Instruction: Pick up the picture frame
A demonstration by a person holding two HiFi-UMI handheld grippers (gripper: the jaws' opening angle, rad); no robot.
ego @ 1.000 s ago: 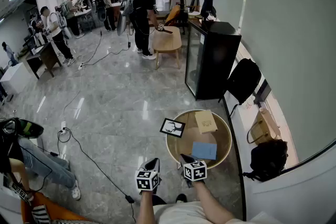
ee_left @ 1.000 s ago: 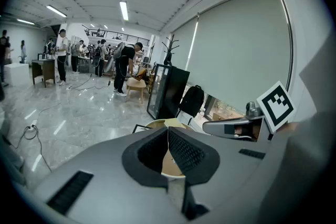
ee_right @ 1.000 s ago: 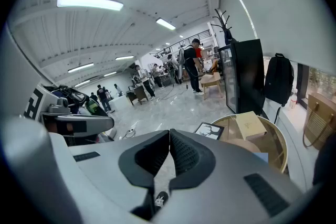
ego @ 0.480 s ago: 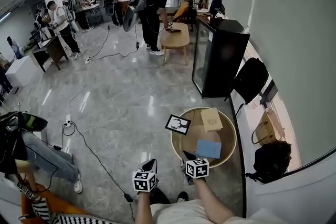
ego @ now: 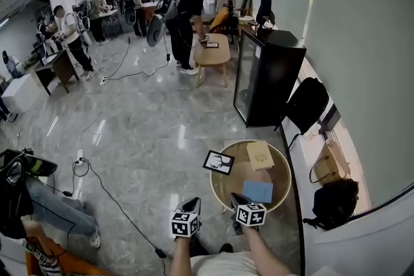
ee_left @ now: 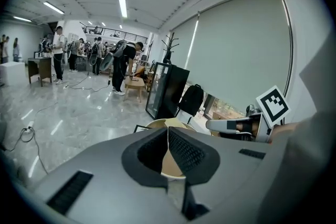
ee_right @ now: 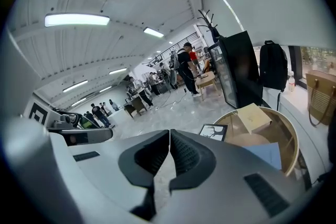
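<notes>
Lying flat on the left rim of the round wooden table (ego: 236, 172), the picture frame (ego: 218, 162) keeps the spot it had a second ago, beside a tan box (ego: 259, 154) and a blue sheet (ego: 257, 191). Both tongs are closed on nothing: the left gripper (ego: 193, 203) hovers over the floor (ego: 149, 139) short of the table, the right gripper (ego: 238, 198) at its near edge, both slightly lower in the head view than before

Ceiling strip lights (ee_right: 77, 19) gleam on the glossy grey marble floor (ego: 149, 126) beside a tall black cabinet (ego: 268, 81).
</notes>
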